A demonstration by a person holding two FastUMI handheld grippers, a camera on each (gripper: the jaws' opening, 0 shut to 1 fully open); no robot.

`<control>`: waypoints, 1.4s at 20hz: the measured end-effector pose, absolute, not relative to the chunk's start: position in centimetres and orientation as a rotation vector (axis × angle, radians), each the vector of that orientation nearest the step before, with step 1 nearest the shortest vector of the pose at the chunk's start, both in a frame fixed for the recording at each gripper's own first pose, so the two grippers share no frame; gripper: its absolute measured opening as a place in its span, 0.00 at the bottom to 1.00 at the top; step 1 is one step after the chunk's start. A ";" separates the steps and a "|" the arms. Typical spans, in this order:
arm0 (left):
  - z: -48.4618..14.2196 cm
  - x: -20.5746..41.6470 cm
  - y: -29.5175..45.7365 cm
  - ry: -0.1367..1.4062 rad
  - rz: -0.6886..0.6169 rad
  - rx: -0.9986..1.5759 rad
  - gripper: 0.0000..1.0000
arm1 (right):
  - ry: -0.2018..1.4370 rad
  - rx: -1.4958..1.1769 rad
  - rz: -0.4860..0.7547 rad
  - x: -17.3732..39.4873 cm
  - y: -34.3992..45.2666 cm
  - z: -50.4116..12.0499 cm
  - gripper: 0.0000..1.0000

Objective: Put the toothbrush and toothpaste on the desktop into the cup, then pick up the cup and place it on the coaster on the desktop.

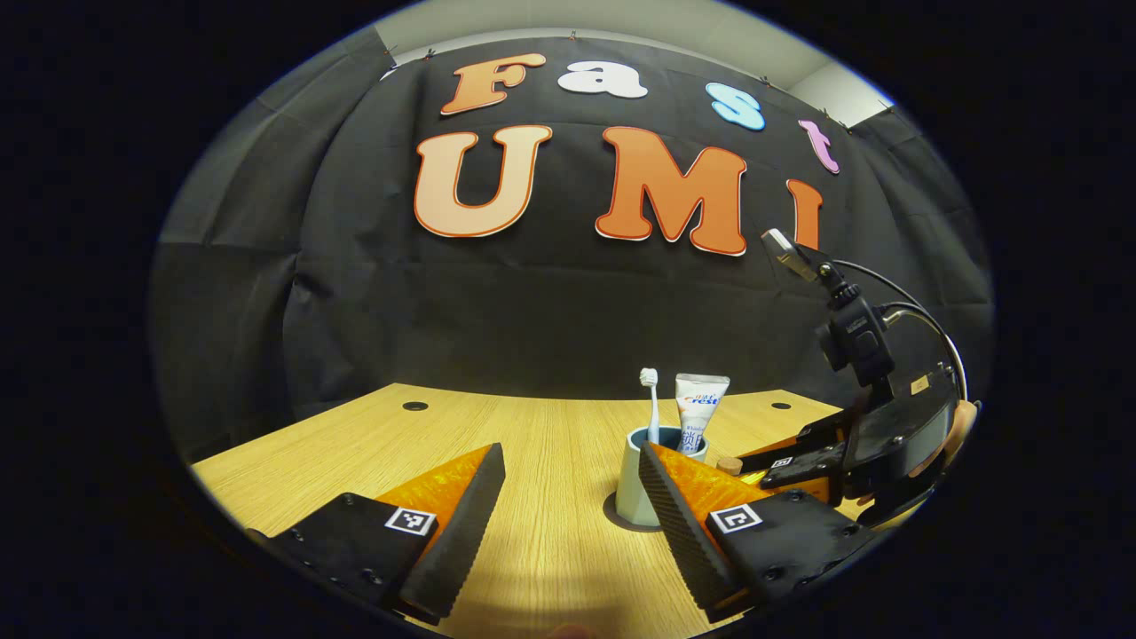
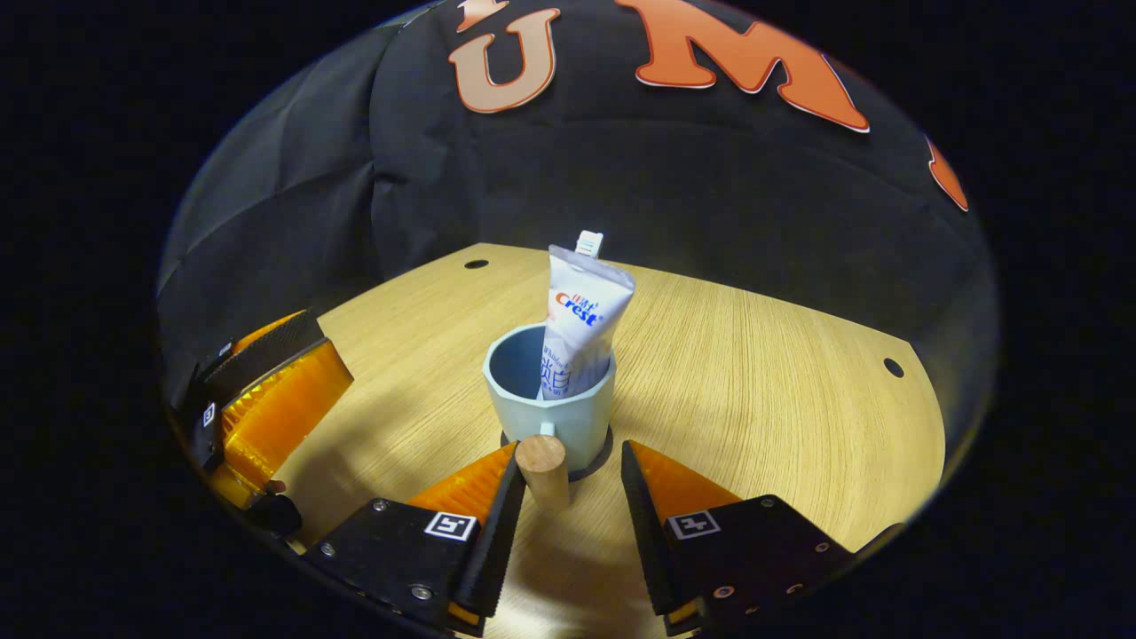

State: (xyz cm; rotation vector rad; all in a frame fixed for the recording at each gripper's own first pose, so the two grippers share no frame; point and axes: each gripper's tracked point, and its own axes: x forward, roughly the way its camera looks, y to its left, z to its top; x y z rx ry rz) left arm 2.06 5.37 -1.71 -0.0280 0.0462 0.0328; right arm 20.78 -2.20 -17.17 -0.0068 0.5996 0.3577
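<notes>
While both grippers stand open, the cup sits on the coaster.
On the desk, the right gripper flanks the handle, seemingly untouched; left gripper near; toothpaste and toothbrush upright inside.

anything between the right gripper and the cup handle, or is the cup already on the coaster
Nothing visible stands between them: the right gripper is open with the cup's wooden handle in the gap between its fingers. The cup, holding the toothpaste and toothbrush, already sits on the dark coaster.
</notes>
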 end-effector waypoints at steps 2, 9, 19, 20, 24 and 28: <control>-1.0 2.4 5.1 0.033 0.034 -0.019 0.96 | 0.554 -0.015 0.360 20.8 -2.8 -16.1 0.69; 1.3 3.7 3.2 -0.016 0.010 0.003 1.00 | 0.323 -0.051 0.385 20.2 -3.7 -11.1 0.76; 6.5 6.6 0.0 -0.150 -0.023 0.059 0.96 | 0.075 0.022 0.248 21.4 -10.4 -5.5 0.77; 7.0 7.1 -0.5 -0.162 -0.028 0.073 0.96 | 0.049 0.022 0.227 22.0 -11.0 -4.9 0.77; 8.8 8.3 -2.6 -0.219 -0.063 0.080 1.00 | -0.015 0.007 0.158 23.0 -14.2 -3.5 0.77; 8.7 8.8 -4.0 -0.230 -0.099 0.025 0.96 | -0.071 -0.028 0.123 23.5 -15.3 -2.5 0.77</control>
